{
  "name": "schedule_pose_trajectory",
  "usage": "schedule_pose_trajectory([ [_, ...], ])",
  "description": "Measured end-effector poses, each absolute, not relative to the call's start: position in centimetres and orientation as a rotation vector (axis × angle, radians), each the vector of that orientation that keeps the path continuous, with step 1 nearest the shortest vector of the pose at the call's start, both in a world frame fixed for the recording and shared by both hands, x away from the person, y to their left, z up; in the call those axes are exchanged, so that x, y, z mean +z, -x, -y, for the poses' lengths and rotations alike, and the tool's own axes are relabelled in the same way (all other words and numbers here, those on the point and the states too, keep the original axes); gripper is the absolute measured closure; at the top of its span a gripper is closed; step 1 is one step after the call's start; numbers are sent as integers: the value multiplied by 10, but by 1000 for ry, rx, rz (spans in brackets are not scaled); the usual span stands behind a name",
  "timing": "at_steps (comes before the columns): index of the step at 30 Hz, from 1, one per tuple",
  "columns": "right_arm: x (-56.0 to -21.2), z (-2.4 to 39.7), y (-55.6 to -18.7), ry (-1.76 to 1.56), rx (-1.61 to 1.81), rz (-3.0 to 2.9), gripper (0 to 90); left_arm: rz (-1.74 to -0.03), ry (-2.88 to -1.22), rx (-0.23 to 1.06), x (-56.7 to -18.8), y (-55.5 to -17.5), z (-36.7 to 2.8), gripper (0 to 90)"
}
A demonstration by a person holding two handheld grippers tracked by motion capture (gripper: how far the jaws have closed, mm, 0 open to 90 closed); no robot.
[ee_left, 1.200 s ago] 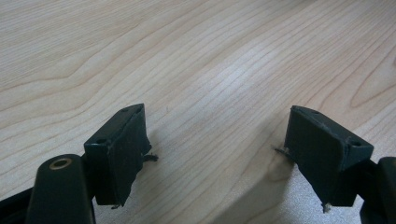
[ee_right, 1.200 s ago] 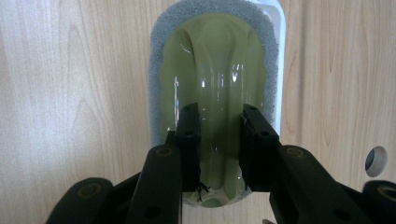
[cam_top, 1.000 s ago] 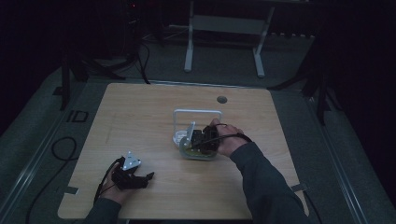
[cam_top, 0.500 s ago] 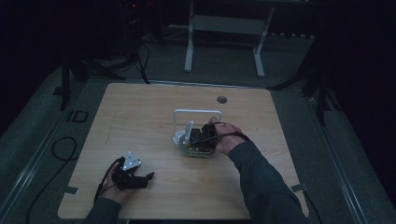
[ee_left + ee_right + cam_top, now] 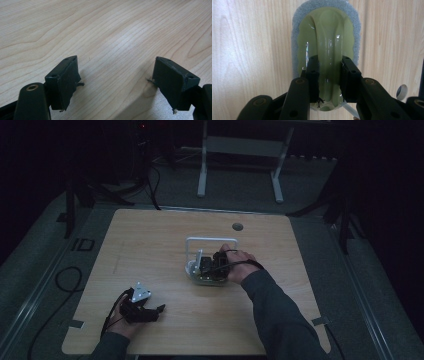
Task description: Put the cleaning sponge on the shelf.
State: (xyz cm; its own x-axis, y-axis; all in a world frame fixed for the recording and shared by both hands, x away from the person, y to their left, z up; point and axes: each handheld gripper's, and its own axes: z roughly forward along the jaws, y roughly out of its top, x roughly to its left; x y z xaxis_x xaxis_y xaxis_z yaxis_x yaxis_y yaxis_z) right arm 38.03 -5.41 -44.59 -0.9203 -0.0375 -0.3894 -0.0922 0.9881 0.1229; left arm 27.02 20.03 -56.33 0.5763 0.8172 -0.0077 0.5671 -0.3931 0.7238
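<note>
Hardly anything has shifted since the earlier frame: both my hands sit where they were, and the scrubber has not left its spot.

On the left, my left hand-held gripper (image 5: 159,309) rests low on the desk (image 5: 150,245) near its front edge, released, its jaws spread wide over bare wood with nothing between them.

Toward the middle, my right hand-held gripper (image 5: 329,75) is clenched on the scrubber (image 5: 325,37) — a pale green plastic handle ridge on a grey-blue sponge pad — with the pads pressing either side of that ridge. From above, the scrubber lies at the foot of a white wire rack (image 5: 210,242), just right of the desk's centre, under my right hand (image 5: 239,265).

I judge the grasp step done and the lift not yet begun. Next I would raise it straight up, keeping the squeeze firm — the glossy ridge looks slippery — and steer clear of the rack's frame.
</note>
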Motion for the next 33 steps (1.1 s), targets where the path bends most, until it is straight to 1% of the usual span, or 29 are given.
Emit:
schedule_pose_trajectory([
  [16,-448,46,-386,114,157,-2707,717,-1099,-2111,461,-563,-270,-200,215],
  [33,-461,42,-394,104,122,-2688,717,-1099,-2112,462,-563,-270,-200,215],
])
